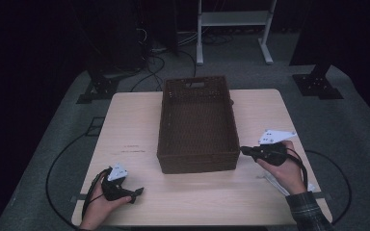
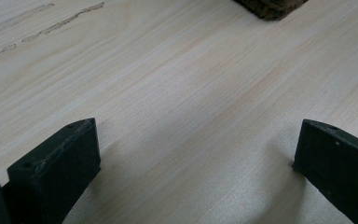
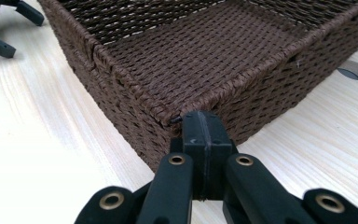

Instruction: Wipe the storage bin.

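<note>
An empty brown woven basket (image 1: 197,161) stands in the middle of the light wooden table (image 1: 125,120). My right gripper (image 1: 244,150) is shut with nothing between its jaws, its tip right at the basket's near right corner. In the right gripper view the closed jaws (image 3: 204,126) meet just below the basket's corner rim (image 3: 135,93); whether they touch it I cannot tell. My left gripper (image 1: 137,193) lies low at the front left of the table, pointing right. Its jaws (image 2: 198,135) stand wide open over bare wood, with the basket's corner (image 2: 270,7) far ahead.
Faint pencil-like marks (image 1: 132,148) lie left of the basket. A pale strip (image 1: 272,182) lies on the table under my right hand. A round hole (image 3: 354,70) is cut in the tabletop beyond the basket. Behind the table are cables, dark stands and a white frame (image 1: 233,19).
</note>
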`<state>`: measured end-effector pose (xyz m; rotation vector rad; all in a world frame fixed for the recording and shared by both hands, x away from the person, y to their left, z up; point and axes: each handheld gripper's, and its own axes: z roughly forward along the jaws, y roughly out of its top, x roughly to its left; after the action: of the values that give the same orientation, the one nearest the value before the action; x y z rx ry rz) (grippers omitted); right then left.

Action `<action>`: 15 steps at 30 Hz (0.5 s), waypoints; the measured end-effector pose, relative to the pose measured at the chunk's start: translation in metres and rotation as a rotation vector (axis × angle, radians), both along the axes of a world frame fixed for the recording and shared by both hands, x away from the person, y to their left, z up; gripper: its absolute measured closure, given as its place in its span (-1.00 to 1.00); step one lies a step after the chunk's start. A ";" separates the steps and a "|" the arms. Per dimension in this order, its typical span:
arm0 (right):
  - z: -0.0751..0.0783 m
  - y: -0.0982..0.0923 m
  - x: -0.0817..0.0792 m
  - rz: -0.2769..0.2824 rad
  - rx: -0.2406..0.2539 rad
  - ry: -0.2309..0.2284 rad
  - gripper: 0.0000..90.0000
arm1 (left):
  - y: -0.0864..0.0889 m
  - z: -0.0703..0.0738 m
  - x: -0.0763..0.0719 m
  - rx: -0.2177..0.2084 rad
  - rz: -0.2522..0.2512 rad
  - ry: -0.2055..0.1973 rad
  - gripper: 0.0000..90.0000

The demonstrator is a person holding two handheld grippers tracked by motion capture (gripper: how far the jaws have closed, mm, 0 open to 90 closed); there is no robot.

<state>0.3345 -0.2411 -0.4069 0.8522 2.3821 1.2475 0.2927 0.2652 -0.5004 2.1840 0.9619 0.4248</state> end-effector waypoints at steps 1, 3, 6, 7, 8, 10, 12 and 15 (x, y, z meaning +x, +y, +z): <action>0.000 0.001 0.000 0.003 0.000 0.001 1.00 | 0.000 0.000 0.000 0.000 0.000 0.000 -1.00; 0.000 0.003 -0.001 0.009 -0.001 -0.002 1.00 | 0.000 0.000 0.000 0.000 0.000 0.000 -1.00; 0.000 0.003 -0.001 0.000 0.001 -0.007 0.99 | 0.000 0.000 0.000 0.001 0.000 -0.001 -1.00; 0.000 0.002 -0.002 -0.012 -0.001 -0.007 0.97 | 0.000 0.000 0.000 0.000 0.000 -0.001 -1.00; -0.001 0.001 -0.002 -0.023 -0.003 -0.005 0.95 | 0.000 0.000 0.000 0.001 0.000 0.000 -1.00; -0.003 -0.002 -0.004 -0.043 -0.002 0.003 0.88 | 0.000 0.000 0.000 -0.003 0.002 -0.001 -1.00; -0.004 -0.006 -0.007 -0.059 0.001 0.005 0.81 | 0.000 0.000 0.000 -0.004 0.003 -0.001 -1.00; -0.006 -0.010 -0.011 -0.081 0.002 0.005 0.69 | 0.000 0.000 0.000 -0.004 0.002 -0.002 -1.00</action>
<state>0.3233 -0.2510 -0.4134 0.9436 2.3261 1.2179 0.2927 0.2649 -0.5005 2.1792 0.9639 0.4255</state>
